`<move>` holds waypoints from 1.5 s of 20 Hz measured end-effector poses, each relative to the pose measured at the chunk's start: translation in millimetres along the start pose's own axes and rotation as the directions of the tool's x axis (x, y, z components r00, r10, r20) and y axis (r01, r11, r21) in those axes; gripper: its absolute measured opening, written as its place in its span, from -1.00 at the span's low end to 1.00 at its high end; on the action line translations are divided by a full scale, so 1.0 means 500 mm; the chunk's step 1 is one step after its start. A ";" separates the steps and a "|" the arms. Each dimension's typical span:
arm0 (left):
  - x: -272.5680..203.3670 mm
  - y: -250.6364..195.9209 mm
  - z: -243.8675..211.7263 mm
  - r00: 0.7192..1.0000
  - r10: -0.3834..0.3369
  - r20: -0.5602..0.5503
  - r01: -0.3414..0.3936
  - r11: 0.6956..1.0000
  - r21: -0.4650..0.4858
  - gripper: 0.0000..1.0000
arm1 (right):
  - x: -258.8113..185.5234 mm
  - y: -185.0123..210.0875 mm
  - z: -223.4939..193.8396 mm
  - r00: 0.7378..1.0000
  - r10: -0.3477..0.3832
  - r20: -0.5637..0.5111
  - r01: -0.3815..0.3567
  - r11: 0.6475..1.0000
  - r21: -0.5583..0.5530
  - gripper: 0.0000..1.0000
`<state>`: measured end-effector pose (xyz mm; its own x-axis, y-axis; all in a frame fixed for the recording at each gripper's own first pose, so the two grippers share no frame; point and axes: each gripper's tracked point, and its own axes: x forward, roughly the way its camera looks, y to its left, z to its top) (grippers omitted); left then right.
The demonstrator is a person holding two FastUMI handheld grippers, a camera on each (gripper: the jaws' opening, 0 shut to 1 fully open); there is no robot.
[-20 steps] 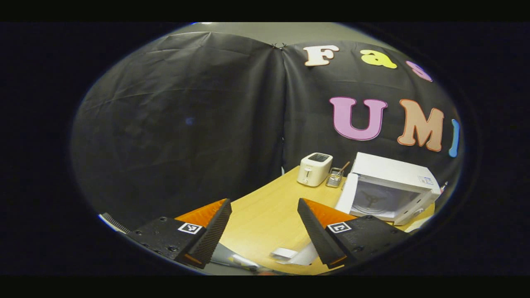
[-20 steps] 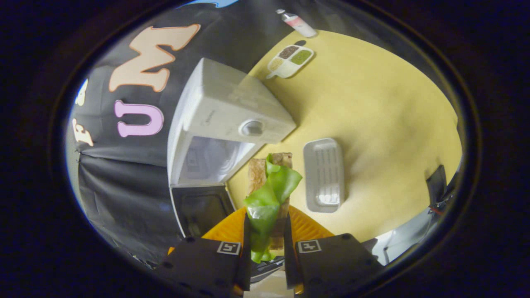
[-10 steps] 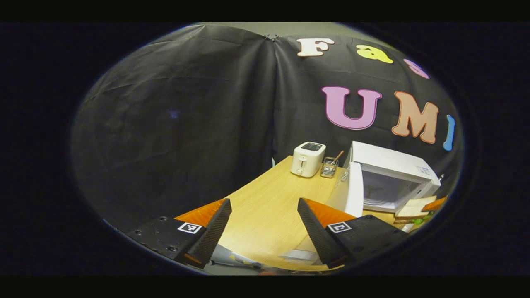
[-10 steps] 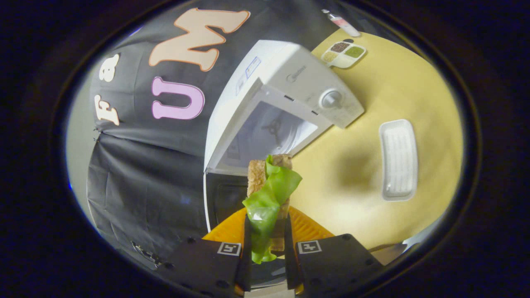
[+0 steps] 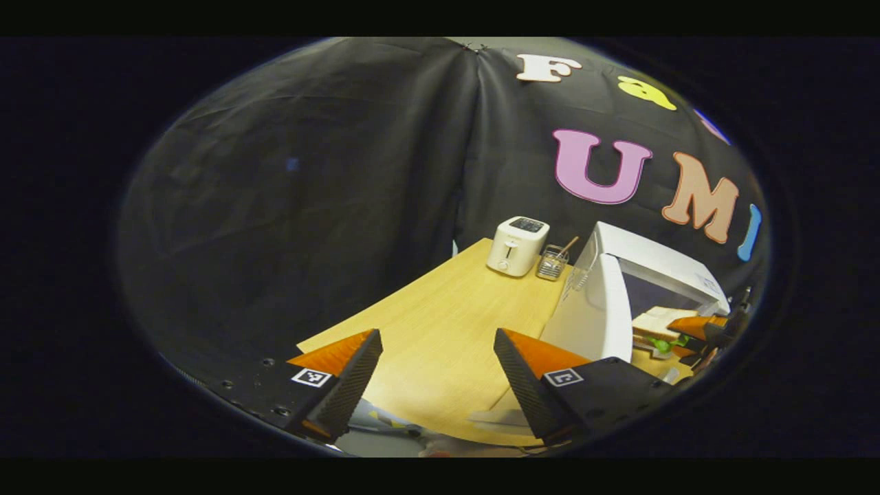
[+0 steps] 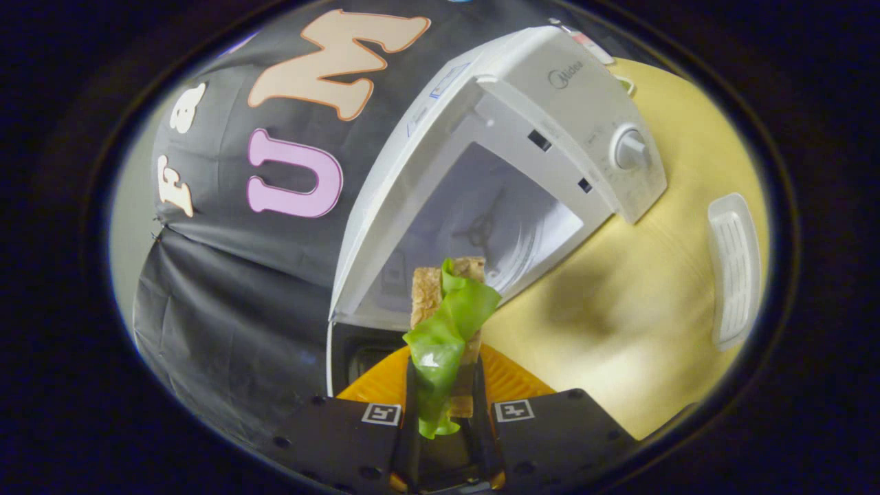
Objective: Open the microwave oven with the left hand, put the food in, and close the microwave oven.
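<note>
Two fingers of the right gripper (image 6: 443, 385) pinch the lettuce-and-bread sandwich (image 6: 448, 313), pointing lengthwise into the white microwave's open cavity (image 6: 481, 227) just ahead; left gripper (image 5: 436, 375) spread, idle.

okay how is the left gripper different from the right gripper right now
The left gripper is open and holds nothing, while the right gripper is shut on the bread-and-green-lettuce sandwich. The left gripper sits back over the light wooden table, beside the open door; the right gripper is at the mouth of the open white microwave oven. Both carry square markers.
</note>
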<state>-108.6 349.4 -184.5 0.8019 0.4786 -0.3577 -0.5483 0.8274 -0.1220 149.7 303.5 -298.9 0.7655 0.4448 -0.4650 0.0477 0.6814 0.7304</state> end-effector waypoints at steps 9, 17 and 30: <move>0.046 0.019 -0.013 0.998 -0.017 -0.055 0.020 0.999 0.040 0.93 | 0.172 -0.021 0.075 0.981 -0.087 0.171 0.122 0.972 -0.203 -0.19; 0.068 0.016 -0.016 0.996 -0.047 -0.078 0.051 0.997 0.054 0.93 | 0.203 -0.052 0.120 0.943 -0.165 0.290 0.248 0.928 -0.279 -0.19; 0.085 0.003 -0.049 0.985 -0.109 -0.131 0.113 0.993 0.021 0.93 | 0.133 -0.080 0.178 0.843 -0.274 0.463 0.479 0.773 -0.415 0.99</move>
<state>-81.2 363.7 -222.7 0.8189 0.3427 -0.4603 -0.4492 0.8820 -0.1426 255.7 254.0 -314.4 0.9294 -0.0805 -0.3602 0.1371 0.9814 0.1345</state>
